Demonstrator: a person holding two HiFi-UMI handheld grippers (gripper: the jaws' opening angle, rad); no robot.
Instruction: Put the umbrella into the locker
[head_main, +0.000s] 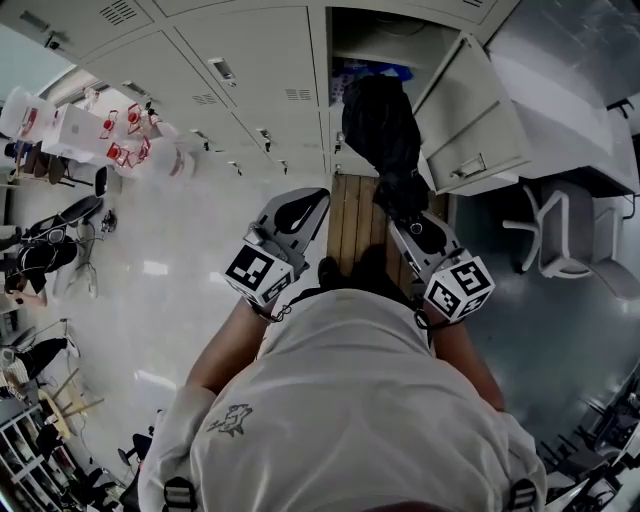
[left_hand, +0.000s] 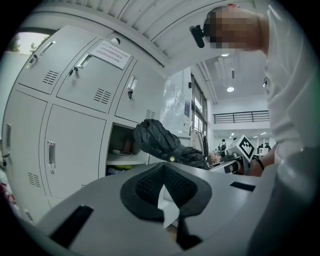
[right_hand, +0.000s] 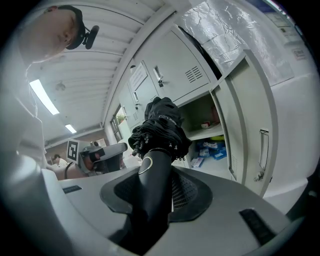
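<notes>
From the head view, the black folded umbrella (head_main: 380, 125) runs lengthwise away from the person, its bunched canopy end aimed at the open locker (head_main: 372, 45) and its handle end back at the right tool (head_main: 405, 222). The left tool (head_main: 312, 205) is alongside, apart from the umbrella, and the locker door (head_main: 470, 110) hangs open on the right. In the left gripper view, the left tool (left_hand: 164, 182) is at a narrow gap with nothing in it. Beyond it the umbrella (left_hand: 162, 144) lies nearly level, canopy at the mouth of the open compartment (left_hand: 120, 147) and handle toward the right tool (left_hand: 225, 164). In the right gripper view, the right tool (right_hand: 159, 172) is partly closed, and its pads (right_hand: 192, 192) are clamped on the umbrella's dark handle (right_hand: 152, 187). The canopy (right_hand: 161, 125) points straight ahead at the compartment's shelf (right_hand: 207, 132).
</notes>
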